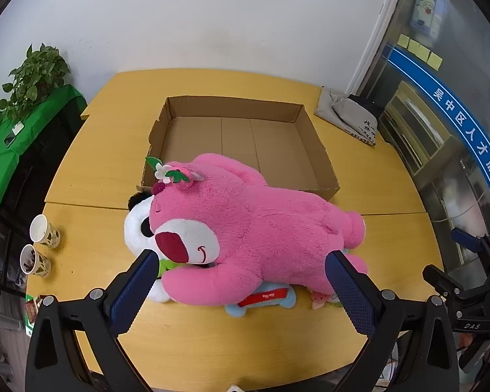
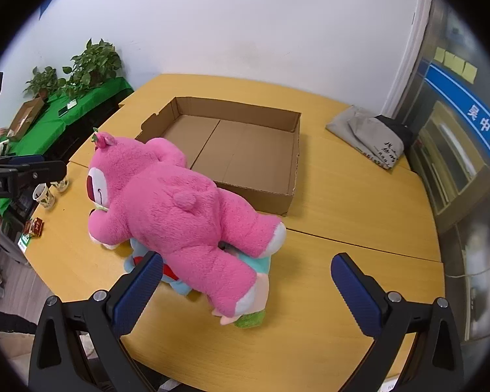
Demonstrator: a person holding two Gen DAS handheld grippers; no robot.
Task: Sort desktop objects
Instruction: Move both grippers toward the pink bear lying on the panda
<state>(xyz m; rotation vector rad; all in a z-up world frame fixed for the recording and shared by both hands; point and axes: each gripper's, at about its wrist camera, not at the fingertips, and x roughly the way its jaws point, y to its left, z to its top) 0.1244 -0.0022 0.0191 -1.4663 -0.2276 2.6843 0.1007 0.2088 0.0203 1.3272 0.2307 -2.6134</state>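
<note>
A big pink plush bear (image 1: 261, 228) lies face down on the yellow table (image 1: 91, 150), on top of a panda plush (image 1: 137, 225) and a light blue bone-shaped toy (image 1: 264, 299). A shallow open cardboard box (image 1: 245, 143) stands just behind them. My left gripper (image 1: 241, 261) is open, its blue pads either side of the bear's front, not touching. In the right wrist view the bear (image 2: 186, 215) lies over the blue toy (image 2: 179, 285) in front of the box (image 2: 241, 150). My right gripper (image 2: 246, 268) is open by the bear's legs.
Two paper cups (image 1: 44, 232) stand near the table's left edge, with small packets (image 2: 32, 228) near them. A grey cloth bag (image 1: 352, 114) lies at the back right. A green-covered shelf with plants (image 1: 32, 75) stands to the left. The right gripper (image 1: 467, 277) shows at the right.
</note>
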